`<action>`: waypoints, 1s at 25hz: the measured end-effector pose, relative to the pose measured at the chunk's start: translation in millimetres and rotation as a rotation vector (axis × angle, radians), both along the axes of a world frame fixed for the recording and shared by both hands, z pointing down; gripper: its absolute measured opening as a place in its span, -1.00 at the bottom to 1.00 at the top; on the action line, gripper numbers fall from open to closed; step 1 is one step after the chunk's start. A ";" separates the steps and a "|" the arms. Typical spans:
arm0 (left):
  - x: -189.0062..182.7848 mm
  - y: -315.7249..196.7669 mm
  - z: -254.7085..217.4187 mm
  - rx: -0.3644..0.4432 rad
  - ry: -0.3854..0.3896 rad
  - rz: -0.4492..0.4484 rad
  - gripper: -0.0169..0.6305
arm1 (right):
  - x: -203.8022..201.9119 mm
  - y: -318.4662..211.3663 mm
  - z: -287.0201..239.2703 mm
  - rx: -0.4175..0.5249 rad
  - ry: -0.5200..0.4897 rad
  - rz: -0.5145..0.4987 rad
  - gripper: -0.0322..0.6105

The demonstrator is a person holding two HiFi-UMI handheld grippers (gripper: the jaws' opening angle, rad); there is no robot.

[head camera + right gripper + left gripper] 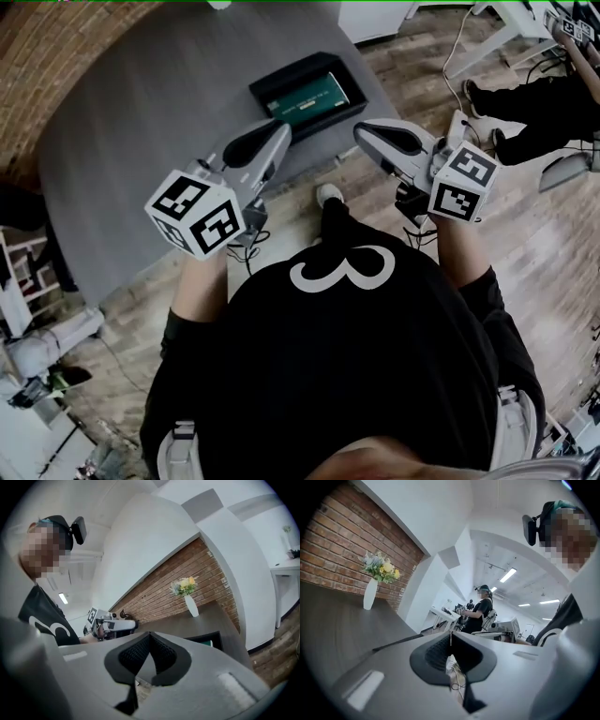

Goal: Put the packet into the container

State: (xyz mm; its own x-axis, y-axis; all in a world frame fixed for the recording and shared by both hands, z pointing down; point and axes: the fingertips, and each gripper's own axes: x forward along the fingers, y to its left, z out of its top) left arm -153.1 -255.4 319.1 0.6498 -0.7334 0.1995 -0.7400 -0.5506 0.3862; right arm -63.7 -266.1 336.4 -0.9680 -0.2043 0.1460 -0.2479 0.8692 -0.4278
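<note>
A black container (265,89) lies on the grey table (141,122), and a green packet (314,95) rests flat inside it. Both grippers hang short of the table's near edge, clear of the container. My left gripper (272,131) is shut, its jaws (451,637) meeting with nothing between them. My right gripper (367,133) is shut and empty too, its tips (149,637) touching. In the right gripper view the container (212,641) shows beyond the jaws, and the left gripper (112,625) is at the left.
A white vase of flowers (190,603) stands at the table's far end against the brick wall (328,559). Wooden floor (309,202) lies below the grippers. Another person (480,613) stands in the background, and someone's legs (525,112) are at the upper right.
</note>
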 end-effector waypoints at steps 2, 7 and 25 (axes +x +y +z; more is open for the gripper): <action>2.2 13.8 0.8 -0.003 0.016 -0.010 -0.91 | -5.2 11.9 -0.2 0.019 0.007 -0.025 -0.89; 1.6 32.1 6.3 -0.006 0.031 -0.055 -0.91 | -13.2 34.5 3.9 0.067 0.030 -0.050 -0.89; 8.0 51.6 15.7 0.020 -0.057 -0.084 -0.91 | -14.8 46.7 3.8 0.095 0.033 -0.056 -0.90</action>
State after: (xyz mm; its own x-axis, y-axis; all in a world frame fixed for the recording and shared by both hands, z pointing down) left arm -145.2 -203.8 334.8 0.5743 -0.7889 0.2186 -0.8041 -0.4933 0.3319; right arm -78.5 -219.4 340.2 -0.9733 -0.1645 0.1604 -0.2105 0.9183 -0.3353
